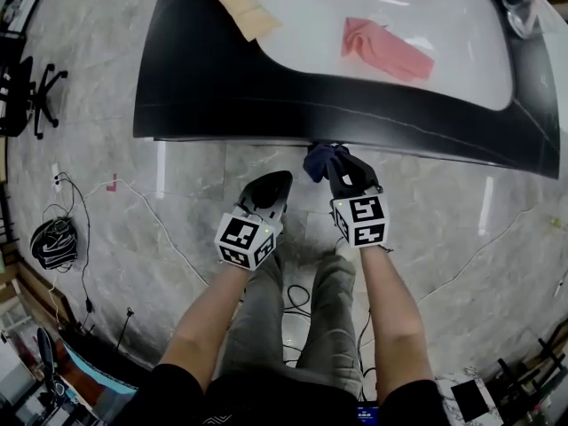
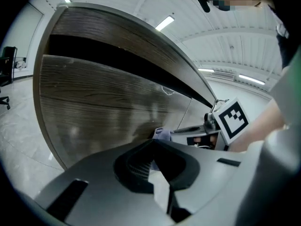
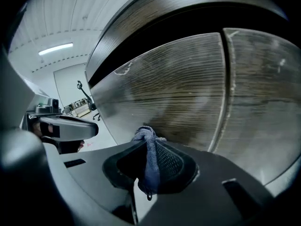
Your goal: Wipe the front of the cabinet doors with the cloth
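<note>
Tongs clamped on blue cloth (bunched), wood-grain cabinet door near

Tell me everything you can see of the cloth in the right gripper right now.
The cloth is dark blue, soft and nubby like terry. The right gripper has its jaws shut on it: a folded strip runs between them, a bunched end bulges past the tips and a short tail hangs below. The bunch sits right at the wood-grain cabinet door; actual contact can't be confirmed.

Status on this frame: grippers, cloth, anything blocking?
Right gripper shut on cloth, cloth up at cabinet door. Left gripper shut, empty, alongside. Door front unobstructed.
</note>
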Demonstrator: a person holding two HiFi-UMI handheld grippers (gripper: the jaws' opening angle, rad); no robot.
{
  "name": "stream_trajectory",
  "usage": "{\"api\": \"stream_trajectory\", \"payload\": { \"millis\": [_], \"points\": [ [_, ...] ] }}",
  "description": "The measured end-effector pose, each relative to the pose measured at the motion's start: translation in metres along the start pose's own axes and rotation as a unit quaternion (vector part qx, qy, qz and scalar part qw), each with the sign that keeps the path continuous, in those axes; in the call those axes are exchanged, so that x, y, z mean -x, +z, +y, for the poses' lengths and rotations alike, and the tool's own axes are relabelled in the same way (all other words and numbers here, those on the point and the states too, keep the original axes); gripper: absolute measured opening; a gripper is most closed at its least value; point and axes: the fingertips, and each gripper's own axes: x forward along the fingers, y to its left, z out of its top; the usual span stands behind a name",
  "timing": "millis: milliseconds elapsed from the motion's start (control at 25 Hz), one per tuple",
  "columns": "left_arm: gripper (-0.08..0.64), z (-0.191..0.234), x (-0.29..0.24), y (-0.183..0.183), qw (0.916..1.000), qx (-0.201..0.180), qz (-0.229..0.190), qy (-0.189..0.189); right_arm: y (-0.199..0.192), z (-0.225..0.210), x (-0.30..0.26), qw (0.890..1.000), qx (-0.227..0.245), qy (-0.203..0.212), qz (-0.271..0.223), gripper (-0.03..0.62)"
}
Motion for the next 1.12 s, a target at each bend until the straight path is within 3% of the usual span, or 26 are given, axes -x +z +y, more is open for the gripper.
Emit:
{"api": "stream_trajectory", "payload": {
  "millis": [240,640,920,1120],
  "points": [
    [0.000,-0.039,-0.028,0.003,0.9995,-0.006,0.005,-0.029,-0.012,-0.039,0.020,1.000,-0.023,-0.019,0.001,0.066],
    [0.000,-0.089,-0.037,0.011,0.9986,-0.028,0.012,-0.042,-0.012,-0.014,0.076,0.998,-0.038,0.036,-0.026,0.066],
    [0.000,-0.110,-0.014,0.019,0.9996,-0.029,-0.003,0.005,-0.003,-0.007,0.131,0.997,-0.024,0.058,-0.040,0.066],
    [0.000,-0.122,-0.006,0.022,0.9998,-0.020,-0.005,0.002,0.021,-0.022,0.147,0.997,-0.005,0.046,-0.062,0.066]
  ]
}}
